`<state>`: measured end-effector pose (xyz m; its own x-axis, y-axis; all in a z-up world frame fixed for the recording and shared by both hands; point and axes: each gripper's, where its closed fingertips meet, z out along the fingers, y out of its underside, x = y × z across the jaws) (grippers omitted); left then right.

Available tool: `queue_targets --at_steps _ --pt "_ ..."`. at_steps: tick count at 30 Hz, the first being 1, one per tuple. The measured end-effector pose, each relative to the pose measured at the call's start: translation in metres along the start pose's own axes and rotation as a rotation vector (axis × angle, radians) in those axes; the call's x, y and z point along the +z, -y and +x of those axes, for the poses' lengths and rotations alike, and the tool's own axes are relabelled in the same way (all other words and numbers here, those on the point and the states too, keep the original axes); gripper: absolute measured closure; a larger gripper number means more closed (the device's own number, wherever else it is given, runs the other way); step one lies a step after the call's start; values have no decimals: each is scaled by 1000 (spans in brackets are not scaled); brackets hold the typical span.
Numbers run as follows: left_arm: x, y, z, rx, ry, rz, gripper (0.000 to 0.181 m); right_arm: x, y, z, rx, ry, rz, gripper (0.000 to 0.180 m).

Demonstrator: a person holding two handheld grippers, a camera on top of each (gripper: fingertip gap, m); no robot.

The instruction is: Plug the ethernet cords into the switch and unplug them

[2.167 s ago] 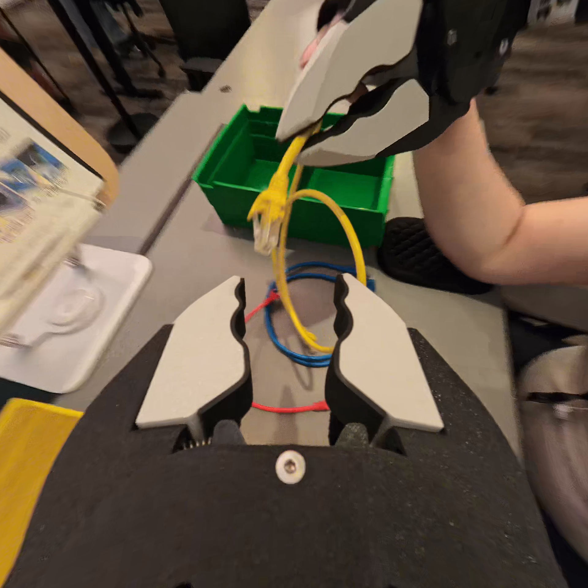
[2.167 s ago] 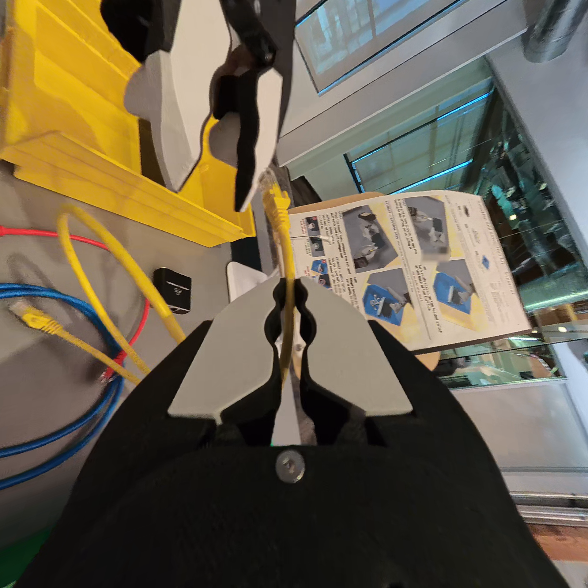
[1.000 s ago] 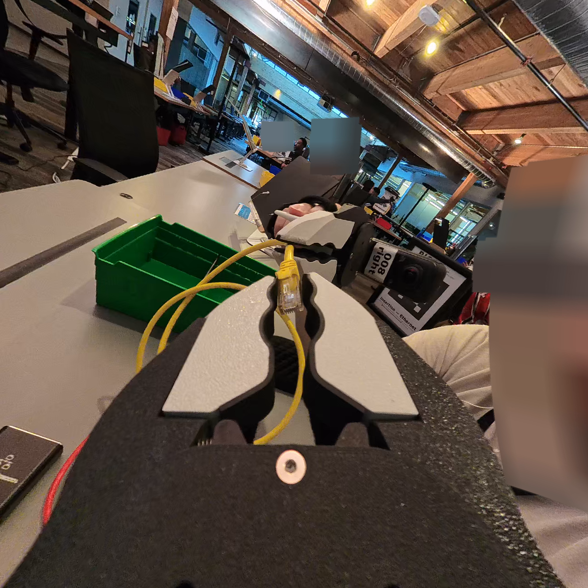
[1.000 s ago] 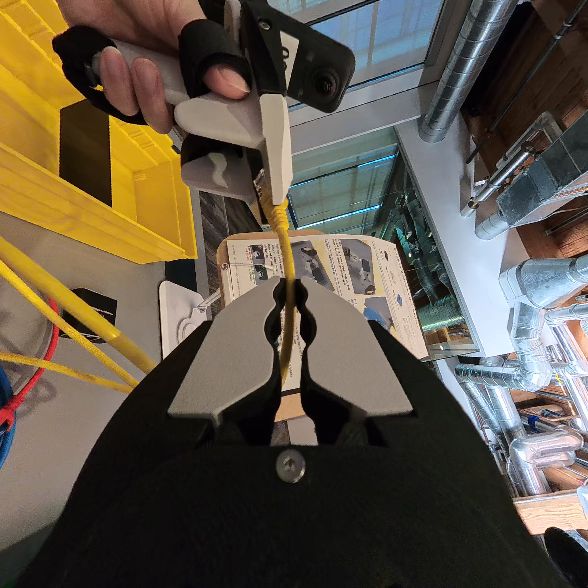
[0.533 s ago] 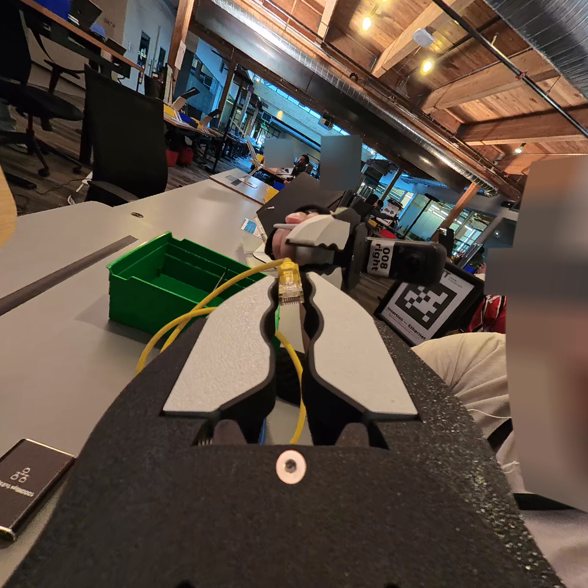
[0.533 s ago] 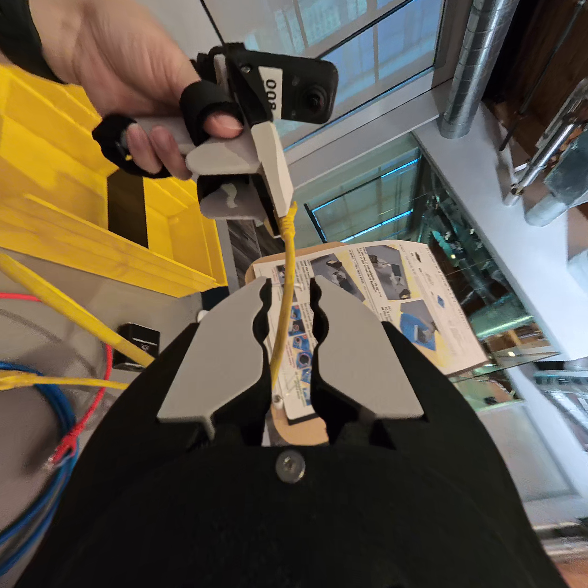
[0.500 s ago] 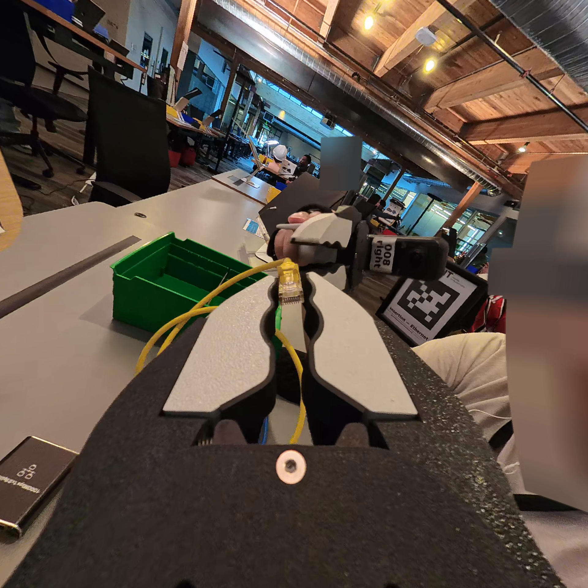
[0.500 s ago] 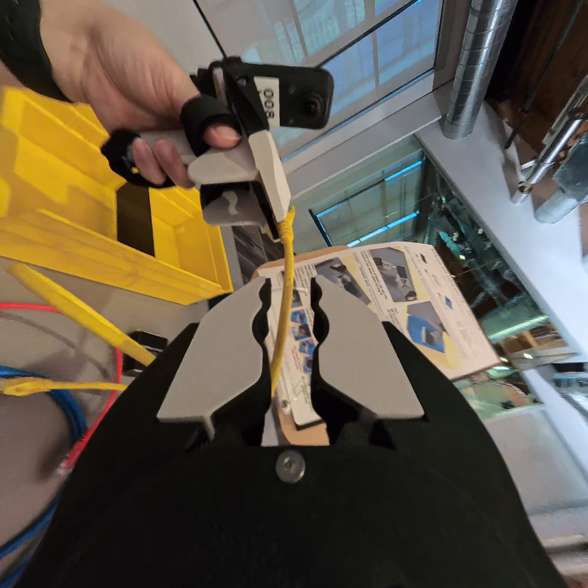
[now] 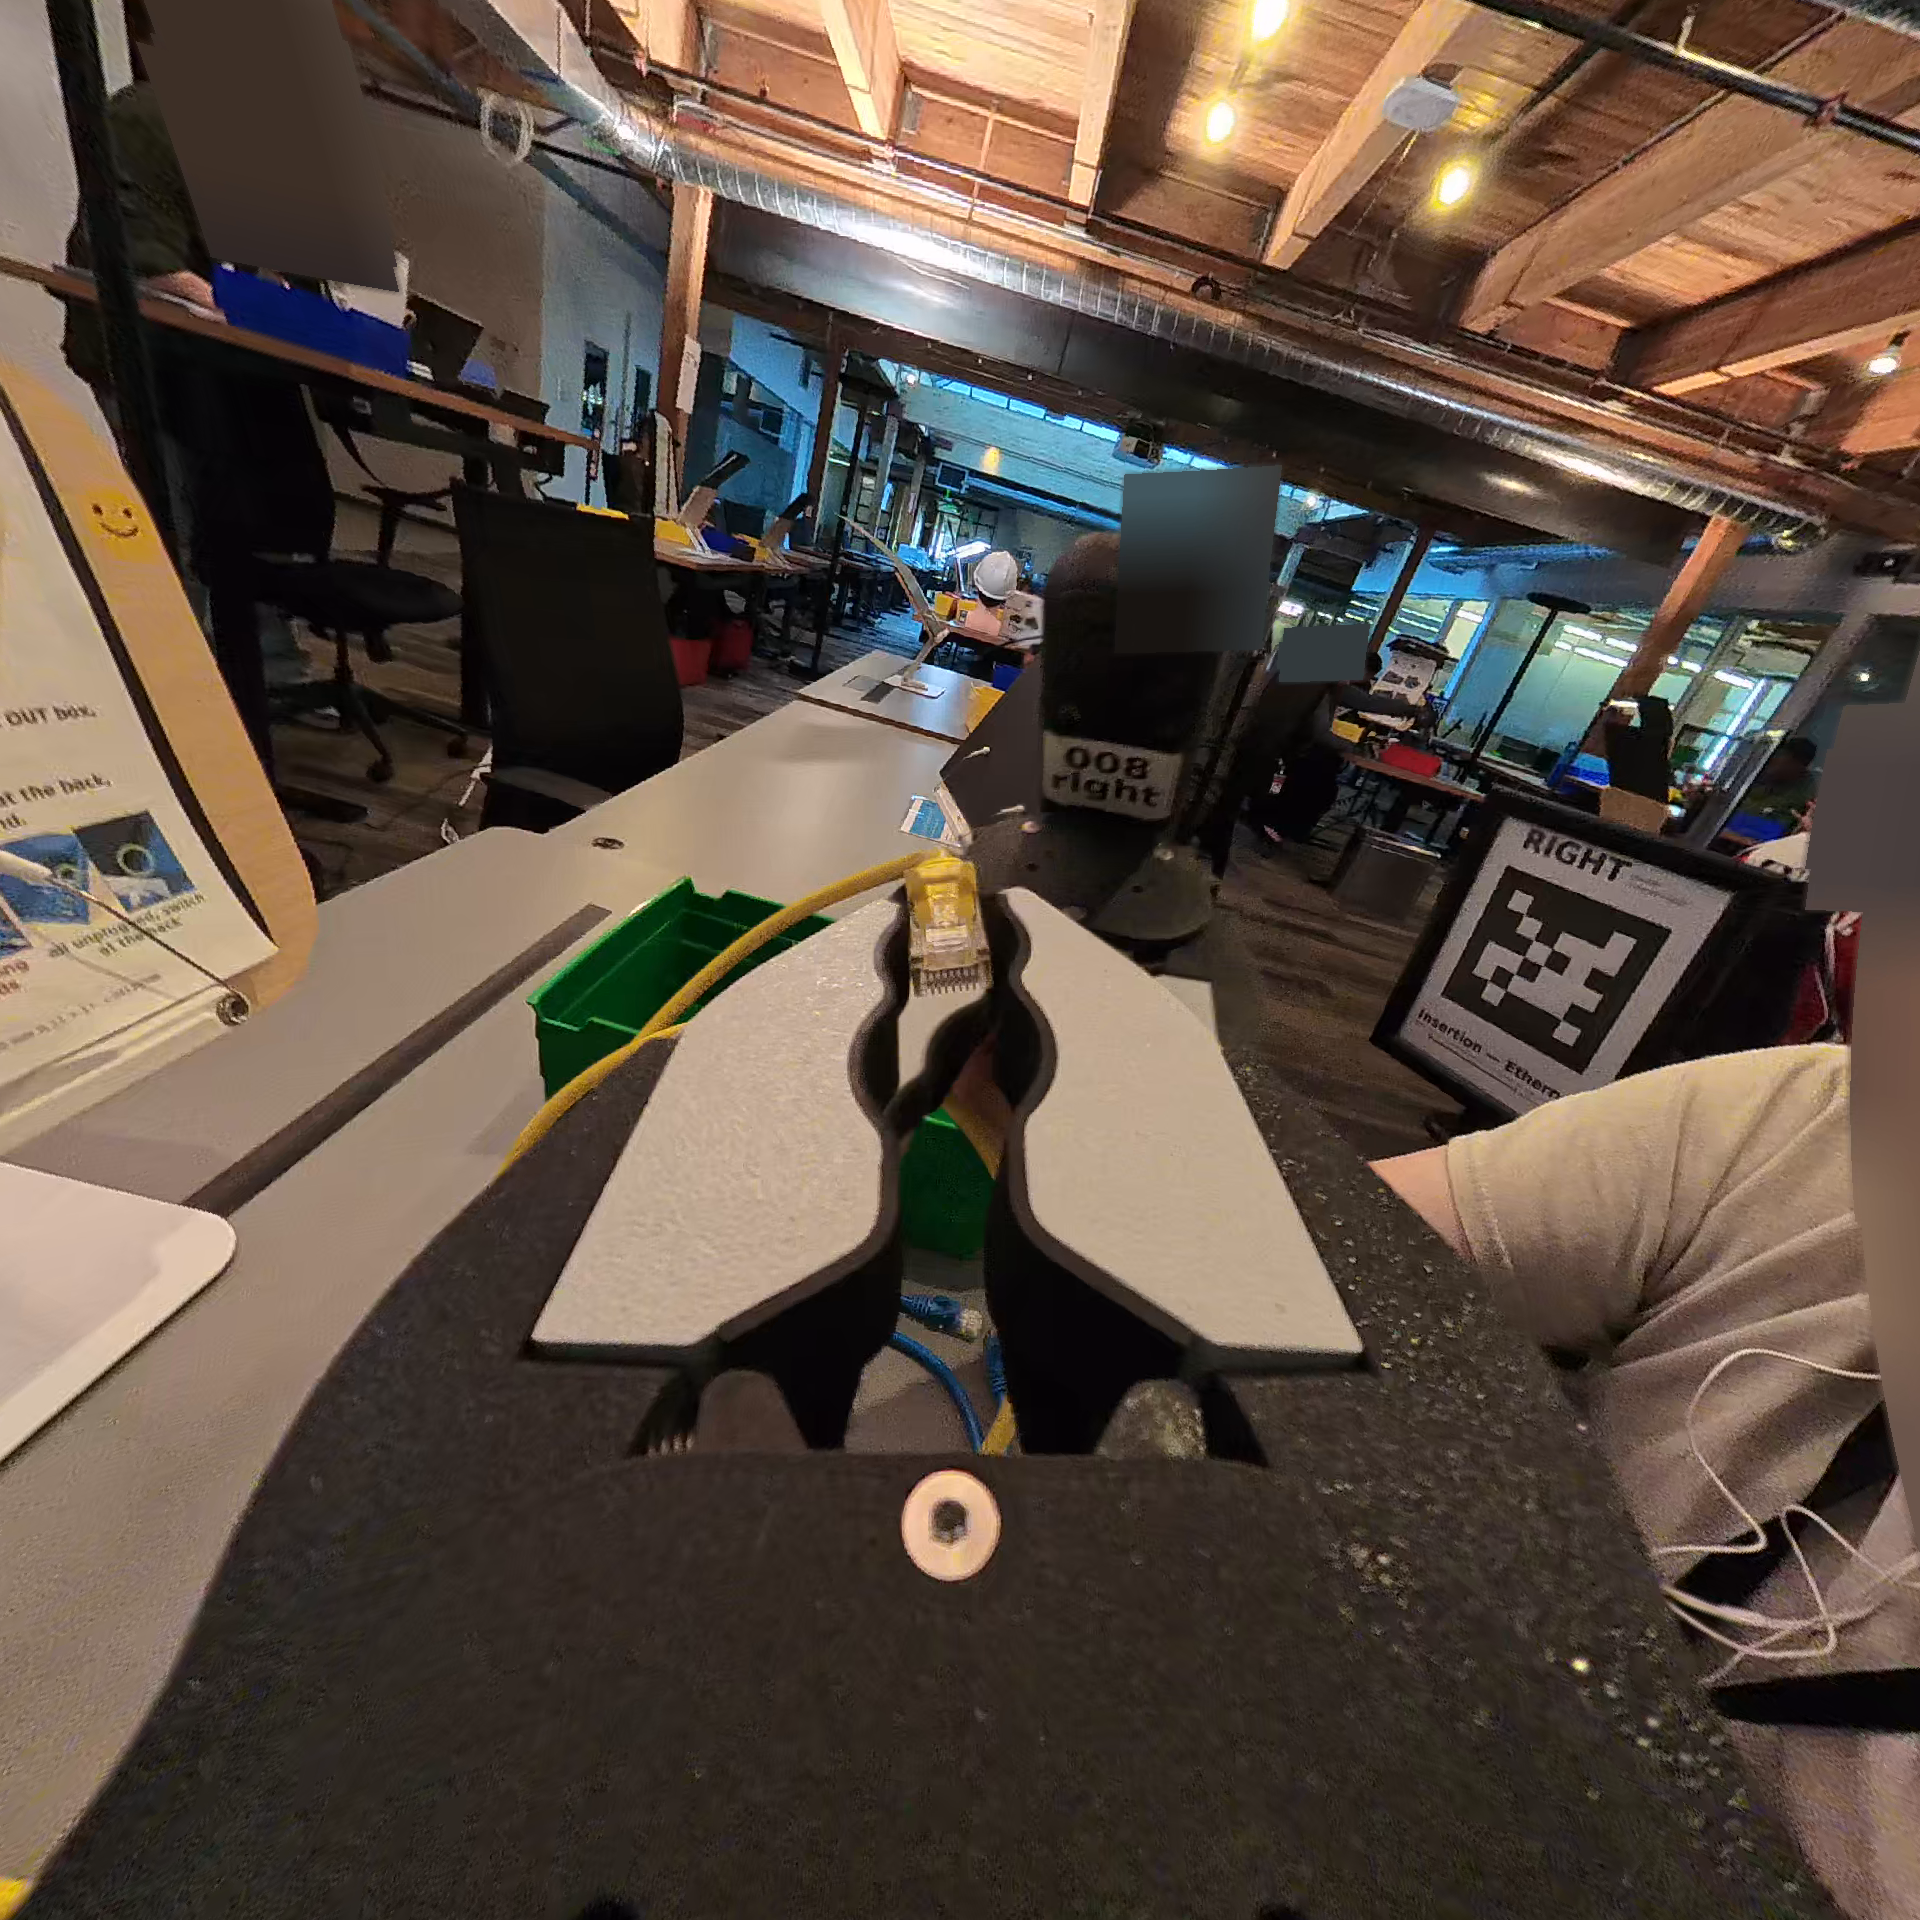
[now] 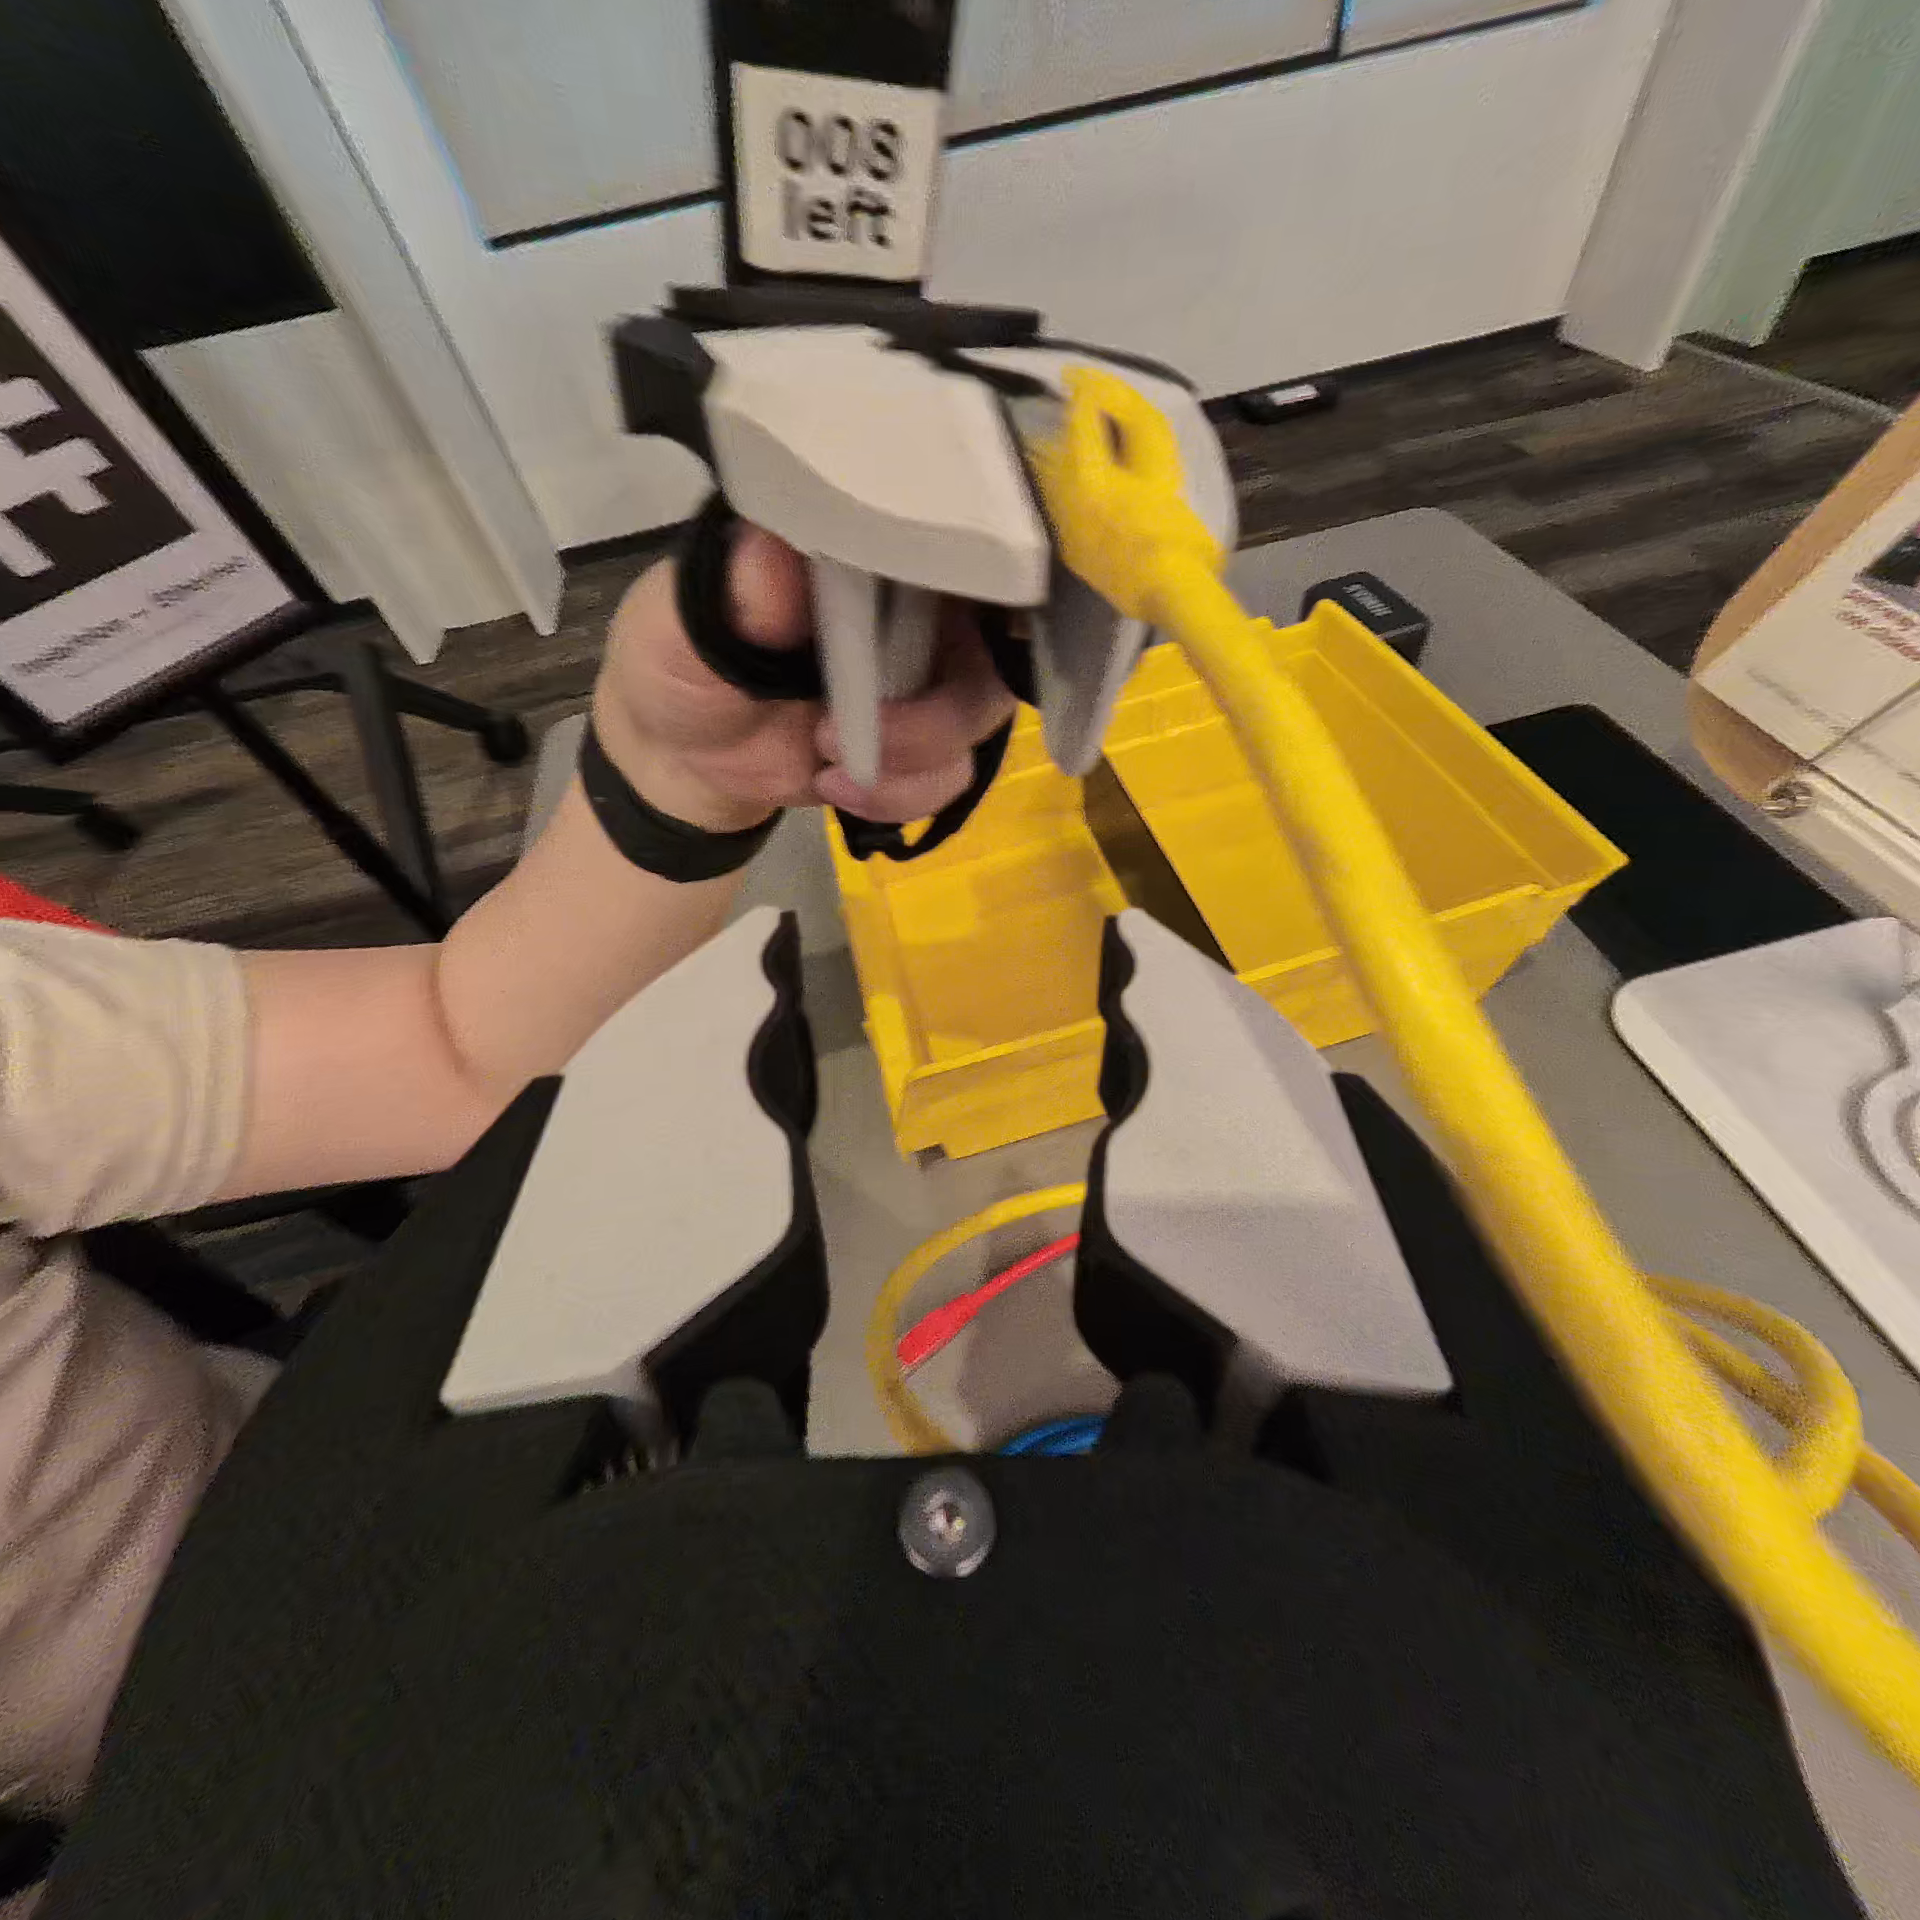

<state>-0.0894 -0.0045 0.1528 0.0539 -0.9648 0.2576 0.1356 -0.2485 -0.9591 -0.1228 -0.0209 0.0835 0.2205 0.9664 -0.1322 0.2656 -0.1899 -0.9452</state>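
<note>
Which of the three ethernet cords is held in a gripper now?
The yellow cord: the left gripper pinches its plug, while the red cord and blue cord lie on the table.

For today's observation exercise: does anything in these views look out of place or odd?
Yes. The yellow cord is pinched at its plug by the left hand-held gripper, held in the air, with the plug's contacts pointing back toward the camera. The right hand-held gripper is open and empty.

Left gripper (image 9: pixel 948 940) raised above the table, fingers closed on yellow ethernet plug (image 9: pixel 943 925) at the tips, left hand (image 10: pixel 758 717) wrapped round its handle, forearm bare, right gripper (image 10: pixel 948 997) facing it, fingers spread apart, nothing between them
</note>
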Motion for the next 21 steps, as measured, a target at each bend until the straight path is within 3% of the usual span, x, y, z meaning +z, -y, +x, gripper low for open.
queue_targets --at_steps 3,7,12,16,21 --pt "-5 4 7 56 6 -8 168 5 11 10 62 -21 108 109" --pt "-6 5 18 116 -17 -27 168 -11 47 7 269 168 416 108" --pt "-8 5 20 127 -17 -42 168 -57 72 9 168 260 714 149" --pt "-6 -1 22 130 -32 -77 169 -55 68 -7 13 262 638 155" --pt "-2 -10 24 159 -28 -133 169 -48 63 -15 -25 270 583 155"
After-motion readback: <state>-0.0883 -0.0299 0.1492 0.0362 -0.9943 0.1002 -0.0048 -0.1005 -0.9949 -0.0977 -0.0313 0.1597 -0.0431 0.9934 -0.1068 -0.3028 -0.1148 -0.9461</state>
